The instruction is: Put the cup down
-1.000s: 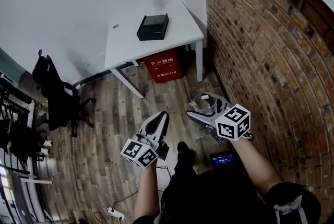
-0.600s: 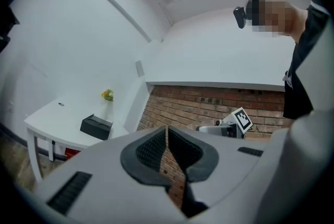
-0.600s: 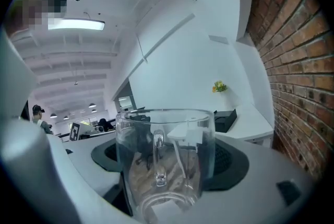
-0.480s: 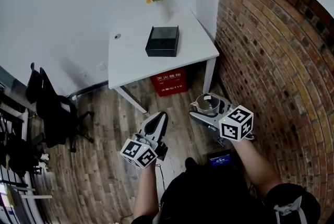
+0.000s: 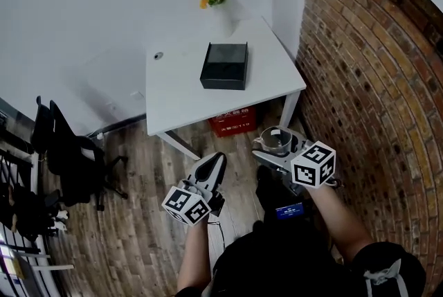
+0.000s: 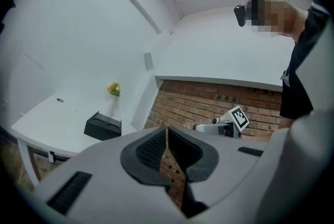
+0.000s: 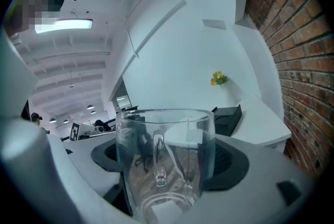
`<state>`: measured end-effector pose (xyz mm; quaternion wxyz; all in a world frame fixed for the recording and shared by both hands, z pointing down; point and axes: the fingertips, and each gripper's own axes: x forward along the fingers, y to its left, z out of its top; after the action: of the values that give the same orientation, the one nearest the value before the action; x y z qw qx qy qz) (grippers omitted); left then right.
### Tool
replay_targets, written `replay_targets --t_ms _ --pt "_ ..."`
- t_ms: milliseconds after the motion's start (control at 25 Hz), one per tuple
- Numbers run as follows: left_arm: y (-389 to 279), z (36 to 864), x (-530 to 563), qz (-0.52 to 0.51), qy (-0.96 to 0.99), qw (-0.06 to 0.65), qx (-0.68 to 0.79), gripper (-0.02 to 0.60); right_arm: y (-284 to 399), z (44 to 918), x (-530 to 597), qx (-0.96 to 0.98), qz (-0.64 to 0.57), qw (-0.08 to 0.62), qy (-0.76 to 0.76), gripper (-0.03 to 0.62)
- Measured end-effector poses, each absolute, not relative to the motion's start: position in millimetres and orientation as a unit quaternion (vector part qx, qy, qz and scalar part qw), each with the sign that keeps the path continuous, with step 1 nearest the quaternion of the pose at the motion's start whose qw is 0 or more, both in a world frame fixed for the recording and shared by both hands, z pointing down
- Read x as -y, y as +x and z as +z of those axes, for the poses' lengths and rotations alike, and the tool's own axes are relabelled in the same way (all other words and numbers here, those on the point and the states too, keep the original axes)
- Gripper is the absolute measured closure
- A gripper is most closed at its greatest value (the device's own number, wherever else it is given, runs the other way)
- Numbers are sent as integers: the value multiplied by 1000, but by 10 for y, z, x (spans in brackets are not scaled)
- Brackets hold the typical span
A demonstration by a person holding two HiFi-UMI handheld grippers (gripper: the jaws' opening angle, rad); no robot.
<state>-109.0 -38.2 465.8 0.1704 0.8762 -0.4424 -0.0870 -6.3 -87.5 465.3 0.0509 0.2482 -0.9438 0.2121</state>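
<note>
A clear glass cup [image 7: 164, 157] with a handle stands upright between the jaws of my right gripper [image 5: 277, 143], which is shut on it; in the head view the cup [image 5: 275, 140] hangs over the wooden floor, just short of the white table [image 5: 180, 91]. My left gripper [image 5: 212, 167] is held lower and to the left, its jaws shut with nothing between them. In the left gripper view the left gripper [image 6: 168, 147] points toward the brick wall, with the right gripper's marker cube [image 6: 238, 117] beyond it.
On the table sit a black box [image 5: 224, 65] and a white vase of yellow flowers [image 5: 216, 1]. A red crate [image 5: 235, 121] stands under the table. The brick wall [image 5: 374, 81] runs along the right. A black chair [image 5: 69, 154] stands at the left.
The view has advanced toward the table, which now lies closer and lower in the head view. Both grippers keep their pose; the cup stays gripped in the right one.
</note>
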Motion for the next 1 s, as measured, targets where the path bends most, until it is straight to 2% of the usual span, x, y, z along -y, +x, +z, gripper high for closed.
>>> replay_targets --t_ms 560,1000 --pt "-1594 4563 2559 -73 859 168 478 558 -754 4671 3083 951 238 43 193 178" --pt "-1862 4739 3266 -75 849 196 485 558 -1112 4847 3781 946 262 56 181 178"
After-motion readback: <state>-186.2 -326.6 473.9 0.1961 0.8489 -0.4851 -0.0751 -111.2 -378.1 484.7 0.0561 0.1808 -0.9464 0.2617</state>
